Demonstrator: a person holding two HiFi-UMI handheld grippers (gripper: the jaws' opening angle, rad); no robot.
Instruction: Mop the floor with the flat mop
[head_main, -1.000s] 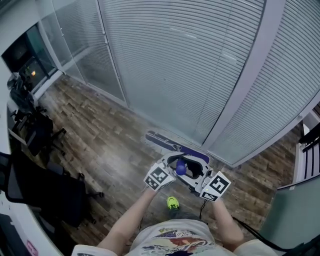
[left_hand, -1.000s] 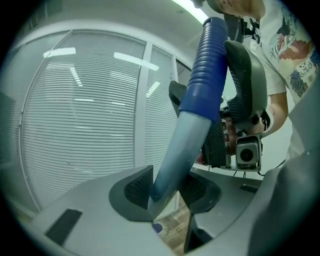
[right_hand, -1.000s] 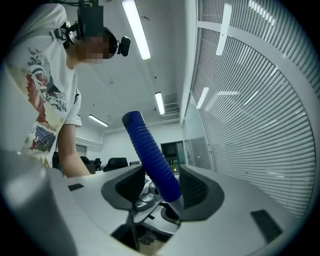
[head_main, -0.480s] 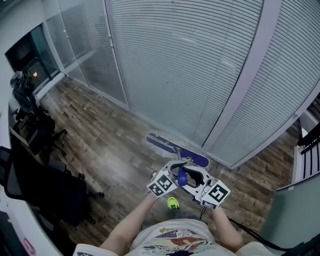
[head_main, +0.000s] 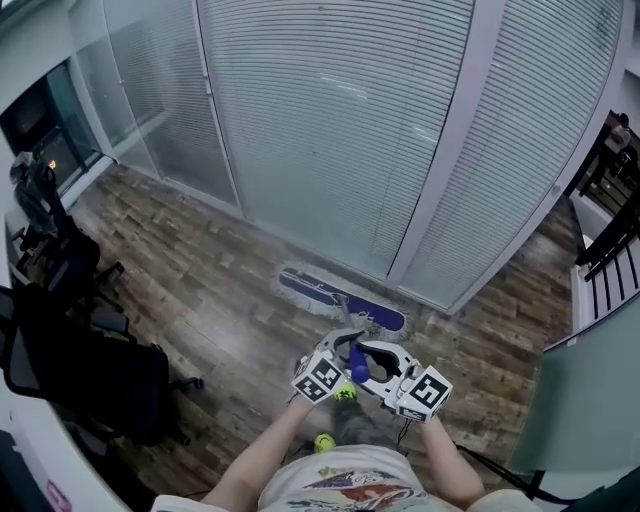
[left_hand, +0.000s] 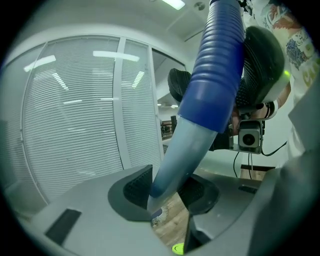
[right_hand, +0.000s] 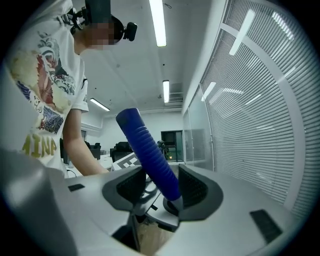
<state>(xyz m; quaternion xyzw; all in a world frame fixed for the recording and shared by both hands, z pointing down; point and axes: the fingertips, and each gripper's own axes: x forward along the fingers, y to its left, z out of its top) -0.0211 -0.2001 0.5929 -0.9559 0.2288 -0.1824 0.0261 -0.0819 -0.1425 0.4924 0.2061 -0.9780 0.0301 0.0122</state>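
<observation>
The flat mop's blue head (head_main: 340, 298) lies on the wood floor close to the foot of the glass wall. Its handle (head_main: 358, 362) rises toward me, with both grippers side by side on it. My left gripper (head_main: 345, 352) is clamped on the pale shaft (left_hand: 177, 150) just below the blue ribbed grip (left_hand: 215, 65), with the shaft lying between the dark pads (left_hand: 137, 185). My right gripper (head_main: 378, 362) is shut on the ribbed blue grip (right_hand: 150, 155), higher up the handle. In the right gripper view (right_hand: 161, 189) the grip leans against one pad (right_hand: 192, 187).
A glass wall with lowered blinds (head_main: 330, 130) runs across the far side. Black office chairs (head_main: 90, 370) and desk clutter stand at the left. A dark railing (head_main: 610, 230) and a grey partition (head_main: 580, 420) are at the right. My green shoes (head_main: 345, 393) show below the grippers, and a black cable (head_main: 490, 462) trails right.
Both grippers have come down and closer to my body with the handle. The mop head has slid a little along the floor. A second green shoe now shows and more railing is in view.
</observation>
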